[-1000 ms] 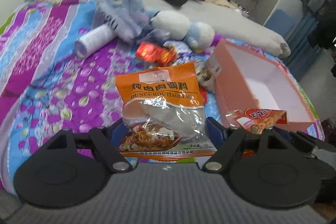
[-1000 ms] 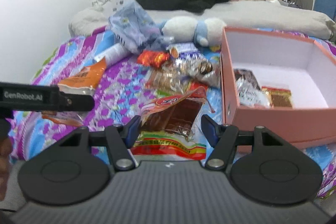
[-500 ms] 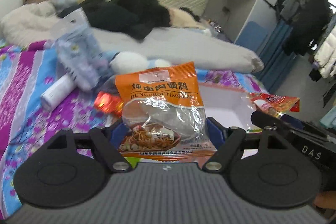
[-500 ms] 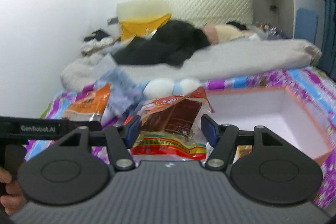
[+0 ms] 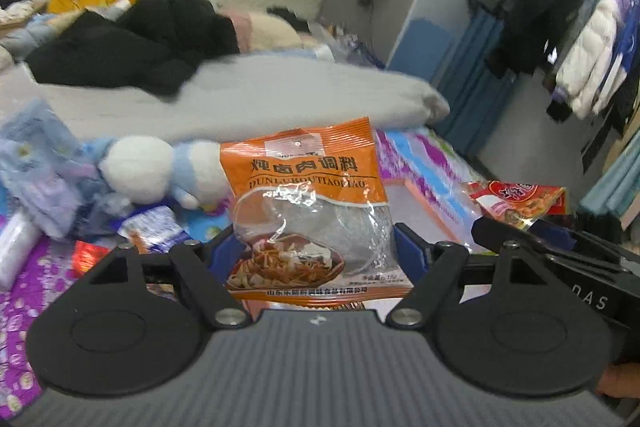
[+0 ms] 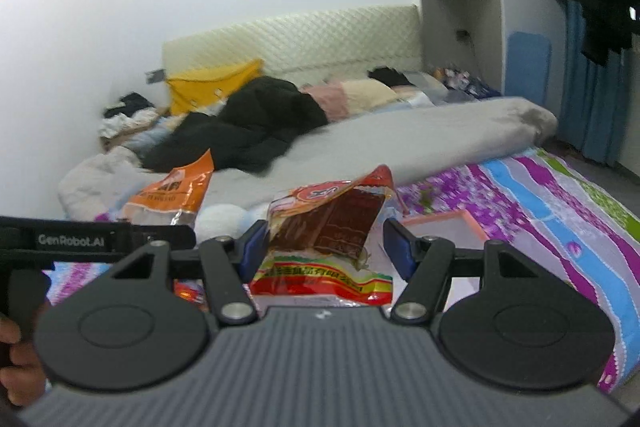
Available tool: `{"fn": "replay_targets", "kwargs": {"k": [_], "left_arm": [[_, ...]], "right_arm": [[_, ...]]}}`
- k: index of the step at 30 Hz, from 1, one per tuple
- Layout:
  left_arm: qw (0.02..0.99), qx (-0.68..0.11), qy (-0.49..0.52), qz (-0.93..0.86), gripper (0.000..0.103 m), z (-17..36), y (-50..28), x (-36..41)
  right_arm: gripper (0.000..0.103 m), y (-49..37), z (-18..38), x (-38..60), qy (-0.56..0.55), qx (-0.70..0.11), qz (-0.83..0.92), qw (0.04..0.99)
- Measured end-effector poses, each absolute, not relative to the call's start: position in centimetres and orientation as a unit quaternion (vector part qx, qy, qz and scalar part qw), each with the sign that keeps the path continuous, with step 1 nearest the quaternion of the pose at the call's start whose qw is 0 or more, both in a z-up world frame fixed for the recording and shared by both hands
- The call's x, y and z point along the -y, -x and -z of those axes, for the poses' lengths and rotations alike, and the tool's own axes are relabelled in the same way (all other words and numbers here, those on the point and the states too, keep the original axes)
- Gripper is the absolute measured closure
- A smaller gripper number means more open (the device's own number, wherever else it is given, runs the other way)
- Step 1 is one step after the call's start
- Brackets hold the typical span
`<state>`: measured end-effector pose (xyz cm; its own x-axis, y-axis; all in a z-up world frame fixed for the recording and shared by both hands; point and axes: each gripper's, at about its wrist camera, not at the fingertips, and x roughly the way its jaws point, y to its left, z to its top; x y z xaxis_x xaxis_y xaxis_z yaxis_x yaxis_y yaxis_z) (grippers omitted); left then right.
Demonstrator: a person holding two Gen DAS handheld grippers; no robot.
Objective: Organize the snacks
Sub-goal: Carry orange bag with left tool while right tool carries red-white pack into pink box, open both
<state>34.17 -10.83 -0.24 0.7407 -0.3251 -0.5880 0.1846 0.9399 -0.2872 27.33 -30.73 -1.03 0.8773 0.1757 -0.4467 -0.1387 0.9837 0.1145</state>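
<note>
Left wrist view:
Gripper: left gripper point(image 5: 314, 249) pinching orange packet point(image 5: 310, 211), blue pads against both its side edges.
Packet: upright, held in the air above the bed, printed face toward camera, clear window over a noodle picture.
Background: plush toy point(image 5: 158, 171) and loose wrappers on purple bedspread point(image 5: 24, 303); pink box point(image 5: 424, 197) edge showing behind packet, to its right.
Far right: right gripper point(image 5: 520, 223) carrying red packet point(image 5: 520, 199).

Right wrist view:
Gripper: right gripper pinching red packet point(image 6: 326, 227) at its lower part, crumpled top tilting right.
Packet: off the bed, in front of pink box point(image 6: 464, 223) corner.
Left edge: left gripper bar, orange packet point(image 6: 172, 191) rising above it.
Background: grey duvet point(image 6: 400, 143), black clothing point(image 6: 248, 131).
</note>
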Motion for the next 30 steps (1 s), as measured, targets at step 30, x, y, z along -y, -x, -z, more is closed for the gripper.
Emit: {"fn": "replay_targets", "kwargs": {"k": [30], "left_arm": [[0.865,-0.476,0.046,0.149,0.015,11.6,-42.0,18.3]], "right_arm": [[0.023,-35.2,15.8,35.5,-0.08,-0.414,-0.076,0.903]]}}
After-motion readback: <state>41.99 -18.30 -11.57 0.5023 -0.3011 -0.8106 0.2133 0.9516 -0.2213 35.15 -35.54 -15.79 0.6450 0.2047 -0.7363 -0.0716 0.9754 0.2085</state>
